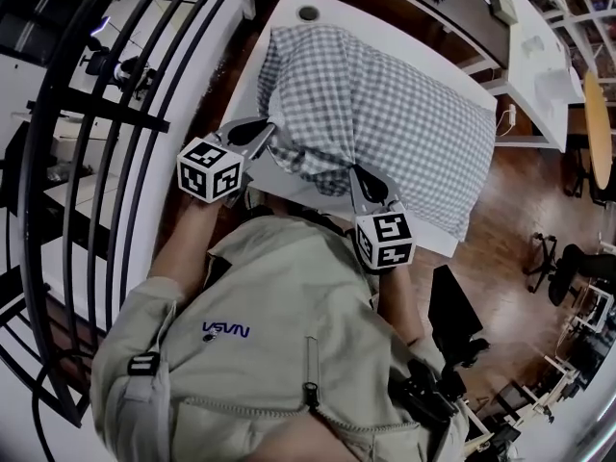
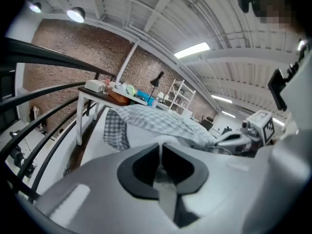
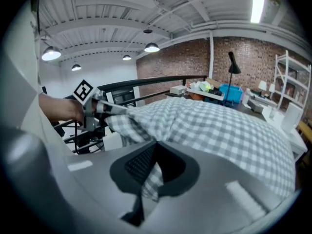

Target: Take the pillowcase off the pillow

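Observation:
A pillow in a grey-and-white checked pillowcase [image 1: 385,114] lies on a white table [image 1: 289,12]. My left gripper [image 1: 272,135] is at its near left corner. In the left gripper view [image 2: 160,152] the jaws are shut on a white fold with no check pattern, apparently the pillow's own corner. The checked cloth [image 2: 156,118] lies beyond them. My right gripper [image 1: 358,173] is at the near edge, shut on a flap of the checked pillowcase [image 3: 219,130], which hangs between its pads [image 3: 151,179]. The right gripper view also shows the left gripper [image 3: 109,108] at the bunched corner.
A black curved railing [image 1: 106,114] runs close along the table's left side. The person's beige jacket [image 1: 289,354] fills the near side. To the right are a wooden floor [image 1: 510,210], a second white desk [image 1: 539,56] and a round wooden table [image 1: 599,128].

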The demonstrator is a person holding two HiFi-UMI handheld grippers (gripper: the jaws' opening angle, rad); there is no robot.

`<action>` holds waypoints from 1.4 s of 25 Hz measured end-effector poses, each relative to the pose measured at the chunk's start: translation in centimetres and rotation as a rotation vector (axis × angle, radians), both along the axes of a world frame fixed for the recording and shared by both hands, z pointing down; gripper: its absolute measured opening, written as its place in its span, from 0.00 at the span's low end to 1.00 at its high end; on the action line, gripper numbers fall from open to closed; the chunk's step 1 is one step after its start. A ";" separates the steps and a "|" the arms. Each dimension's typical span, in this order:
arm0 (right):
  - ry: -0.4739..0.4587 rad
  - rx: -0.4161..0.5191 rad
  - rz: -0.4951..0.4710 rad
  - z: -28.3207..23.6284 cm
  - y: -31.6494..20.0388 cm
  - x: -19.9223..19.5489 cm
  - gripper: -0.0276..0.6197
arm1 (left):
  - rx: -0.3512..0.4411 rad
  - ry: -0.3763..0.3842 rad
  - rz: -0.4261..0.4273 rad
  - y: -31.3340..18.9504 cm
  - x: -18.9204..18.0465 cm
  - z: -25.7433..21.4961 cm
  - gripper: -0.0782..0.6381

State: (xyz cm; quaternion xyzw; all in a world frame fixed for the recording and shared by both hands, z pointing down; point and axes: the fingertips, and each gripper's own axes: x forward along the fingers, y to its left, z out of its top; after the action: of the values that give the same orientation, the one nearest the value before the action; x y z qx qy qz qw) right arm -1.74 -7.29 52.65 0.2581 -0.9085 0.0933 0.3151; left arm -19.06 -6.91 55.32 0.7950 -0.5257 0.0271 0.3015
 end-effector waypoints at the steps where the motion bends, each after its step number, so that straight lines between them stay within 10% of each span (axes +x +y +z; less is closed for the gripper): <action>1: 0.031 0.022 0.012 -0.1 -0.4 0.8 0.05 | 0.022 0.032 -0.038 -0.1 -1.0 -1.1 0.14; 6: 0.230 0.113 0.087 0.6 -3.3 5.1 0.05 | 0.048 0.142 -0.150 0.3 -4.5 -2.2 0.14; 13: 0.367 0.019 0.076 7.8 -2.5 5.1 0.05 | -0.198 0.273 -0.184 3.7 -3.4 7.6 0.15; 21: 0.339 -0.008 0.073 7.9 -2.8 5.1 0.05 | 0.154 0.079 -0.197 -0.3 -4.9 -2.5 0.26; 26: 0.306 -0.015 0.091 8.0 -1.9 4.9 0.05 | 0.022 -0.001 -0.080 -7.1 -4.4 1.7 0.33; 30: 0.248 -0.036 0.112 7.4 -1.6 4.9 0.05 | -0.128 0.312 0.009 -9.4 -2.0 4.2 0.32; 35: -0.149 -0.229 0.135 1.8 -1.0 3.2 0.10 | -0.032 0.280 0.063 -8.2 -0.1 0.7 0.18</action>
State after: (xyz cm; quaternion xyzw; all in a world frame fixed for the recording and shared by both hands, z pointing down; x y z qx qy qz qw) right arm 1.48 -8.30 54.46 0.2730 -0.8935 0.2363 0.2671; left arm -19.15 -15.06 56.01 0.8021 -0.4527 -0.0664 0.3838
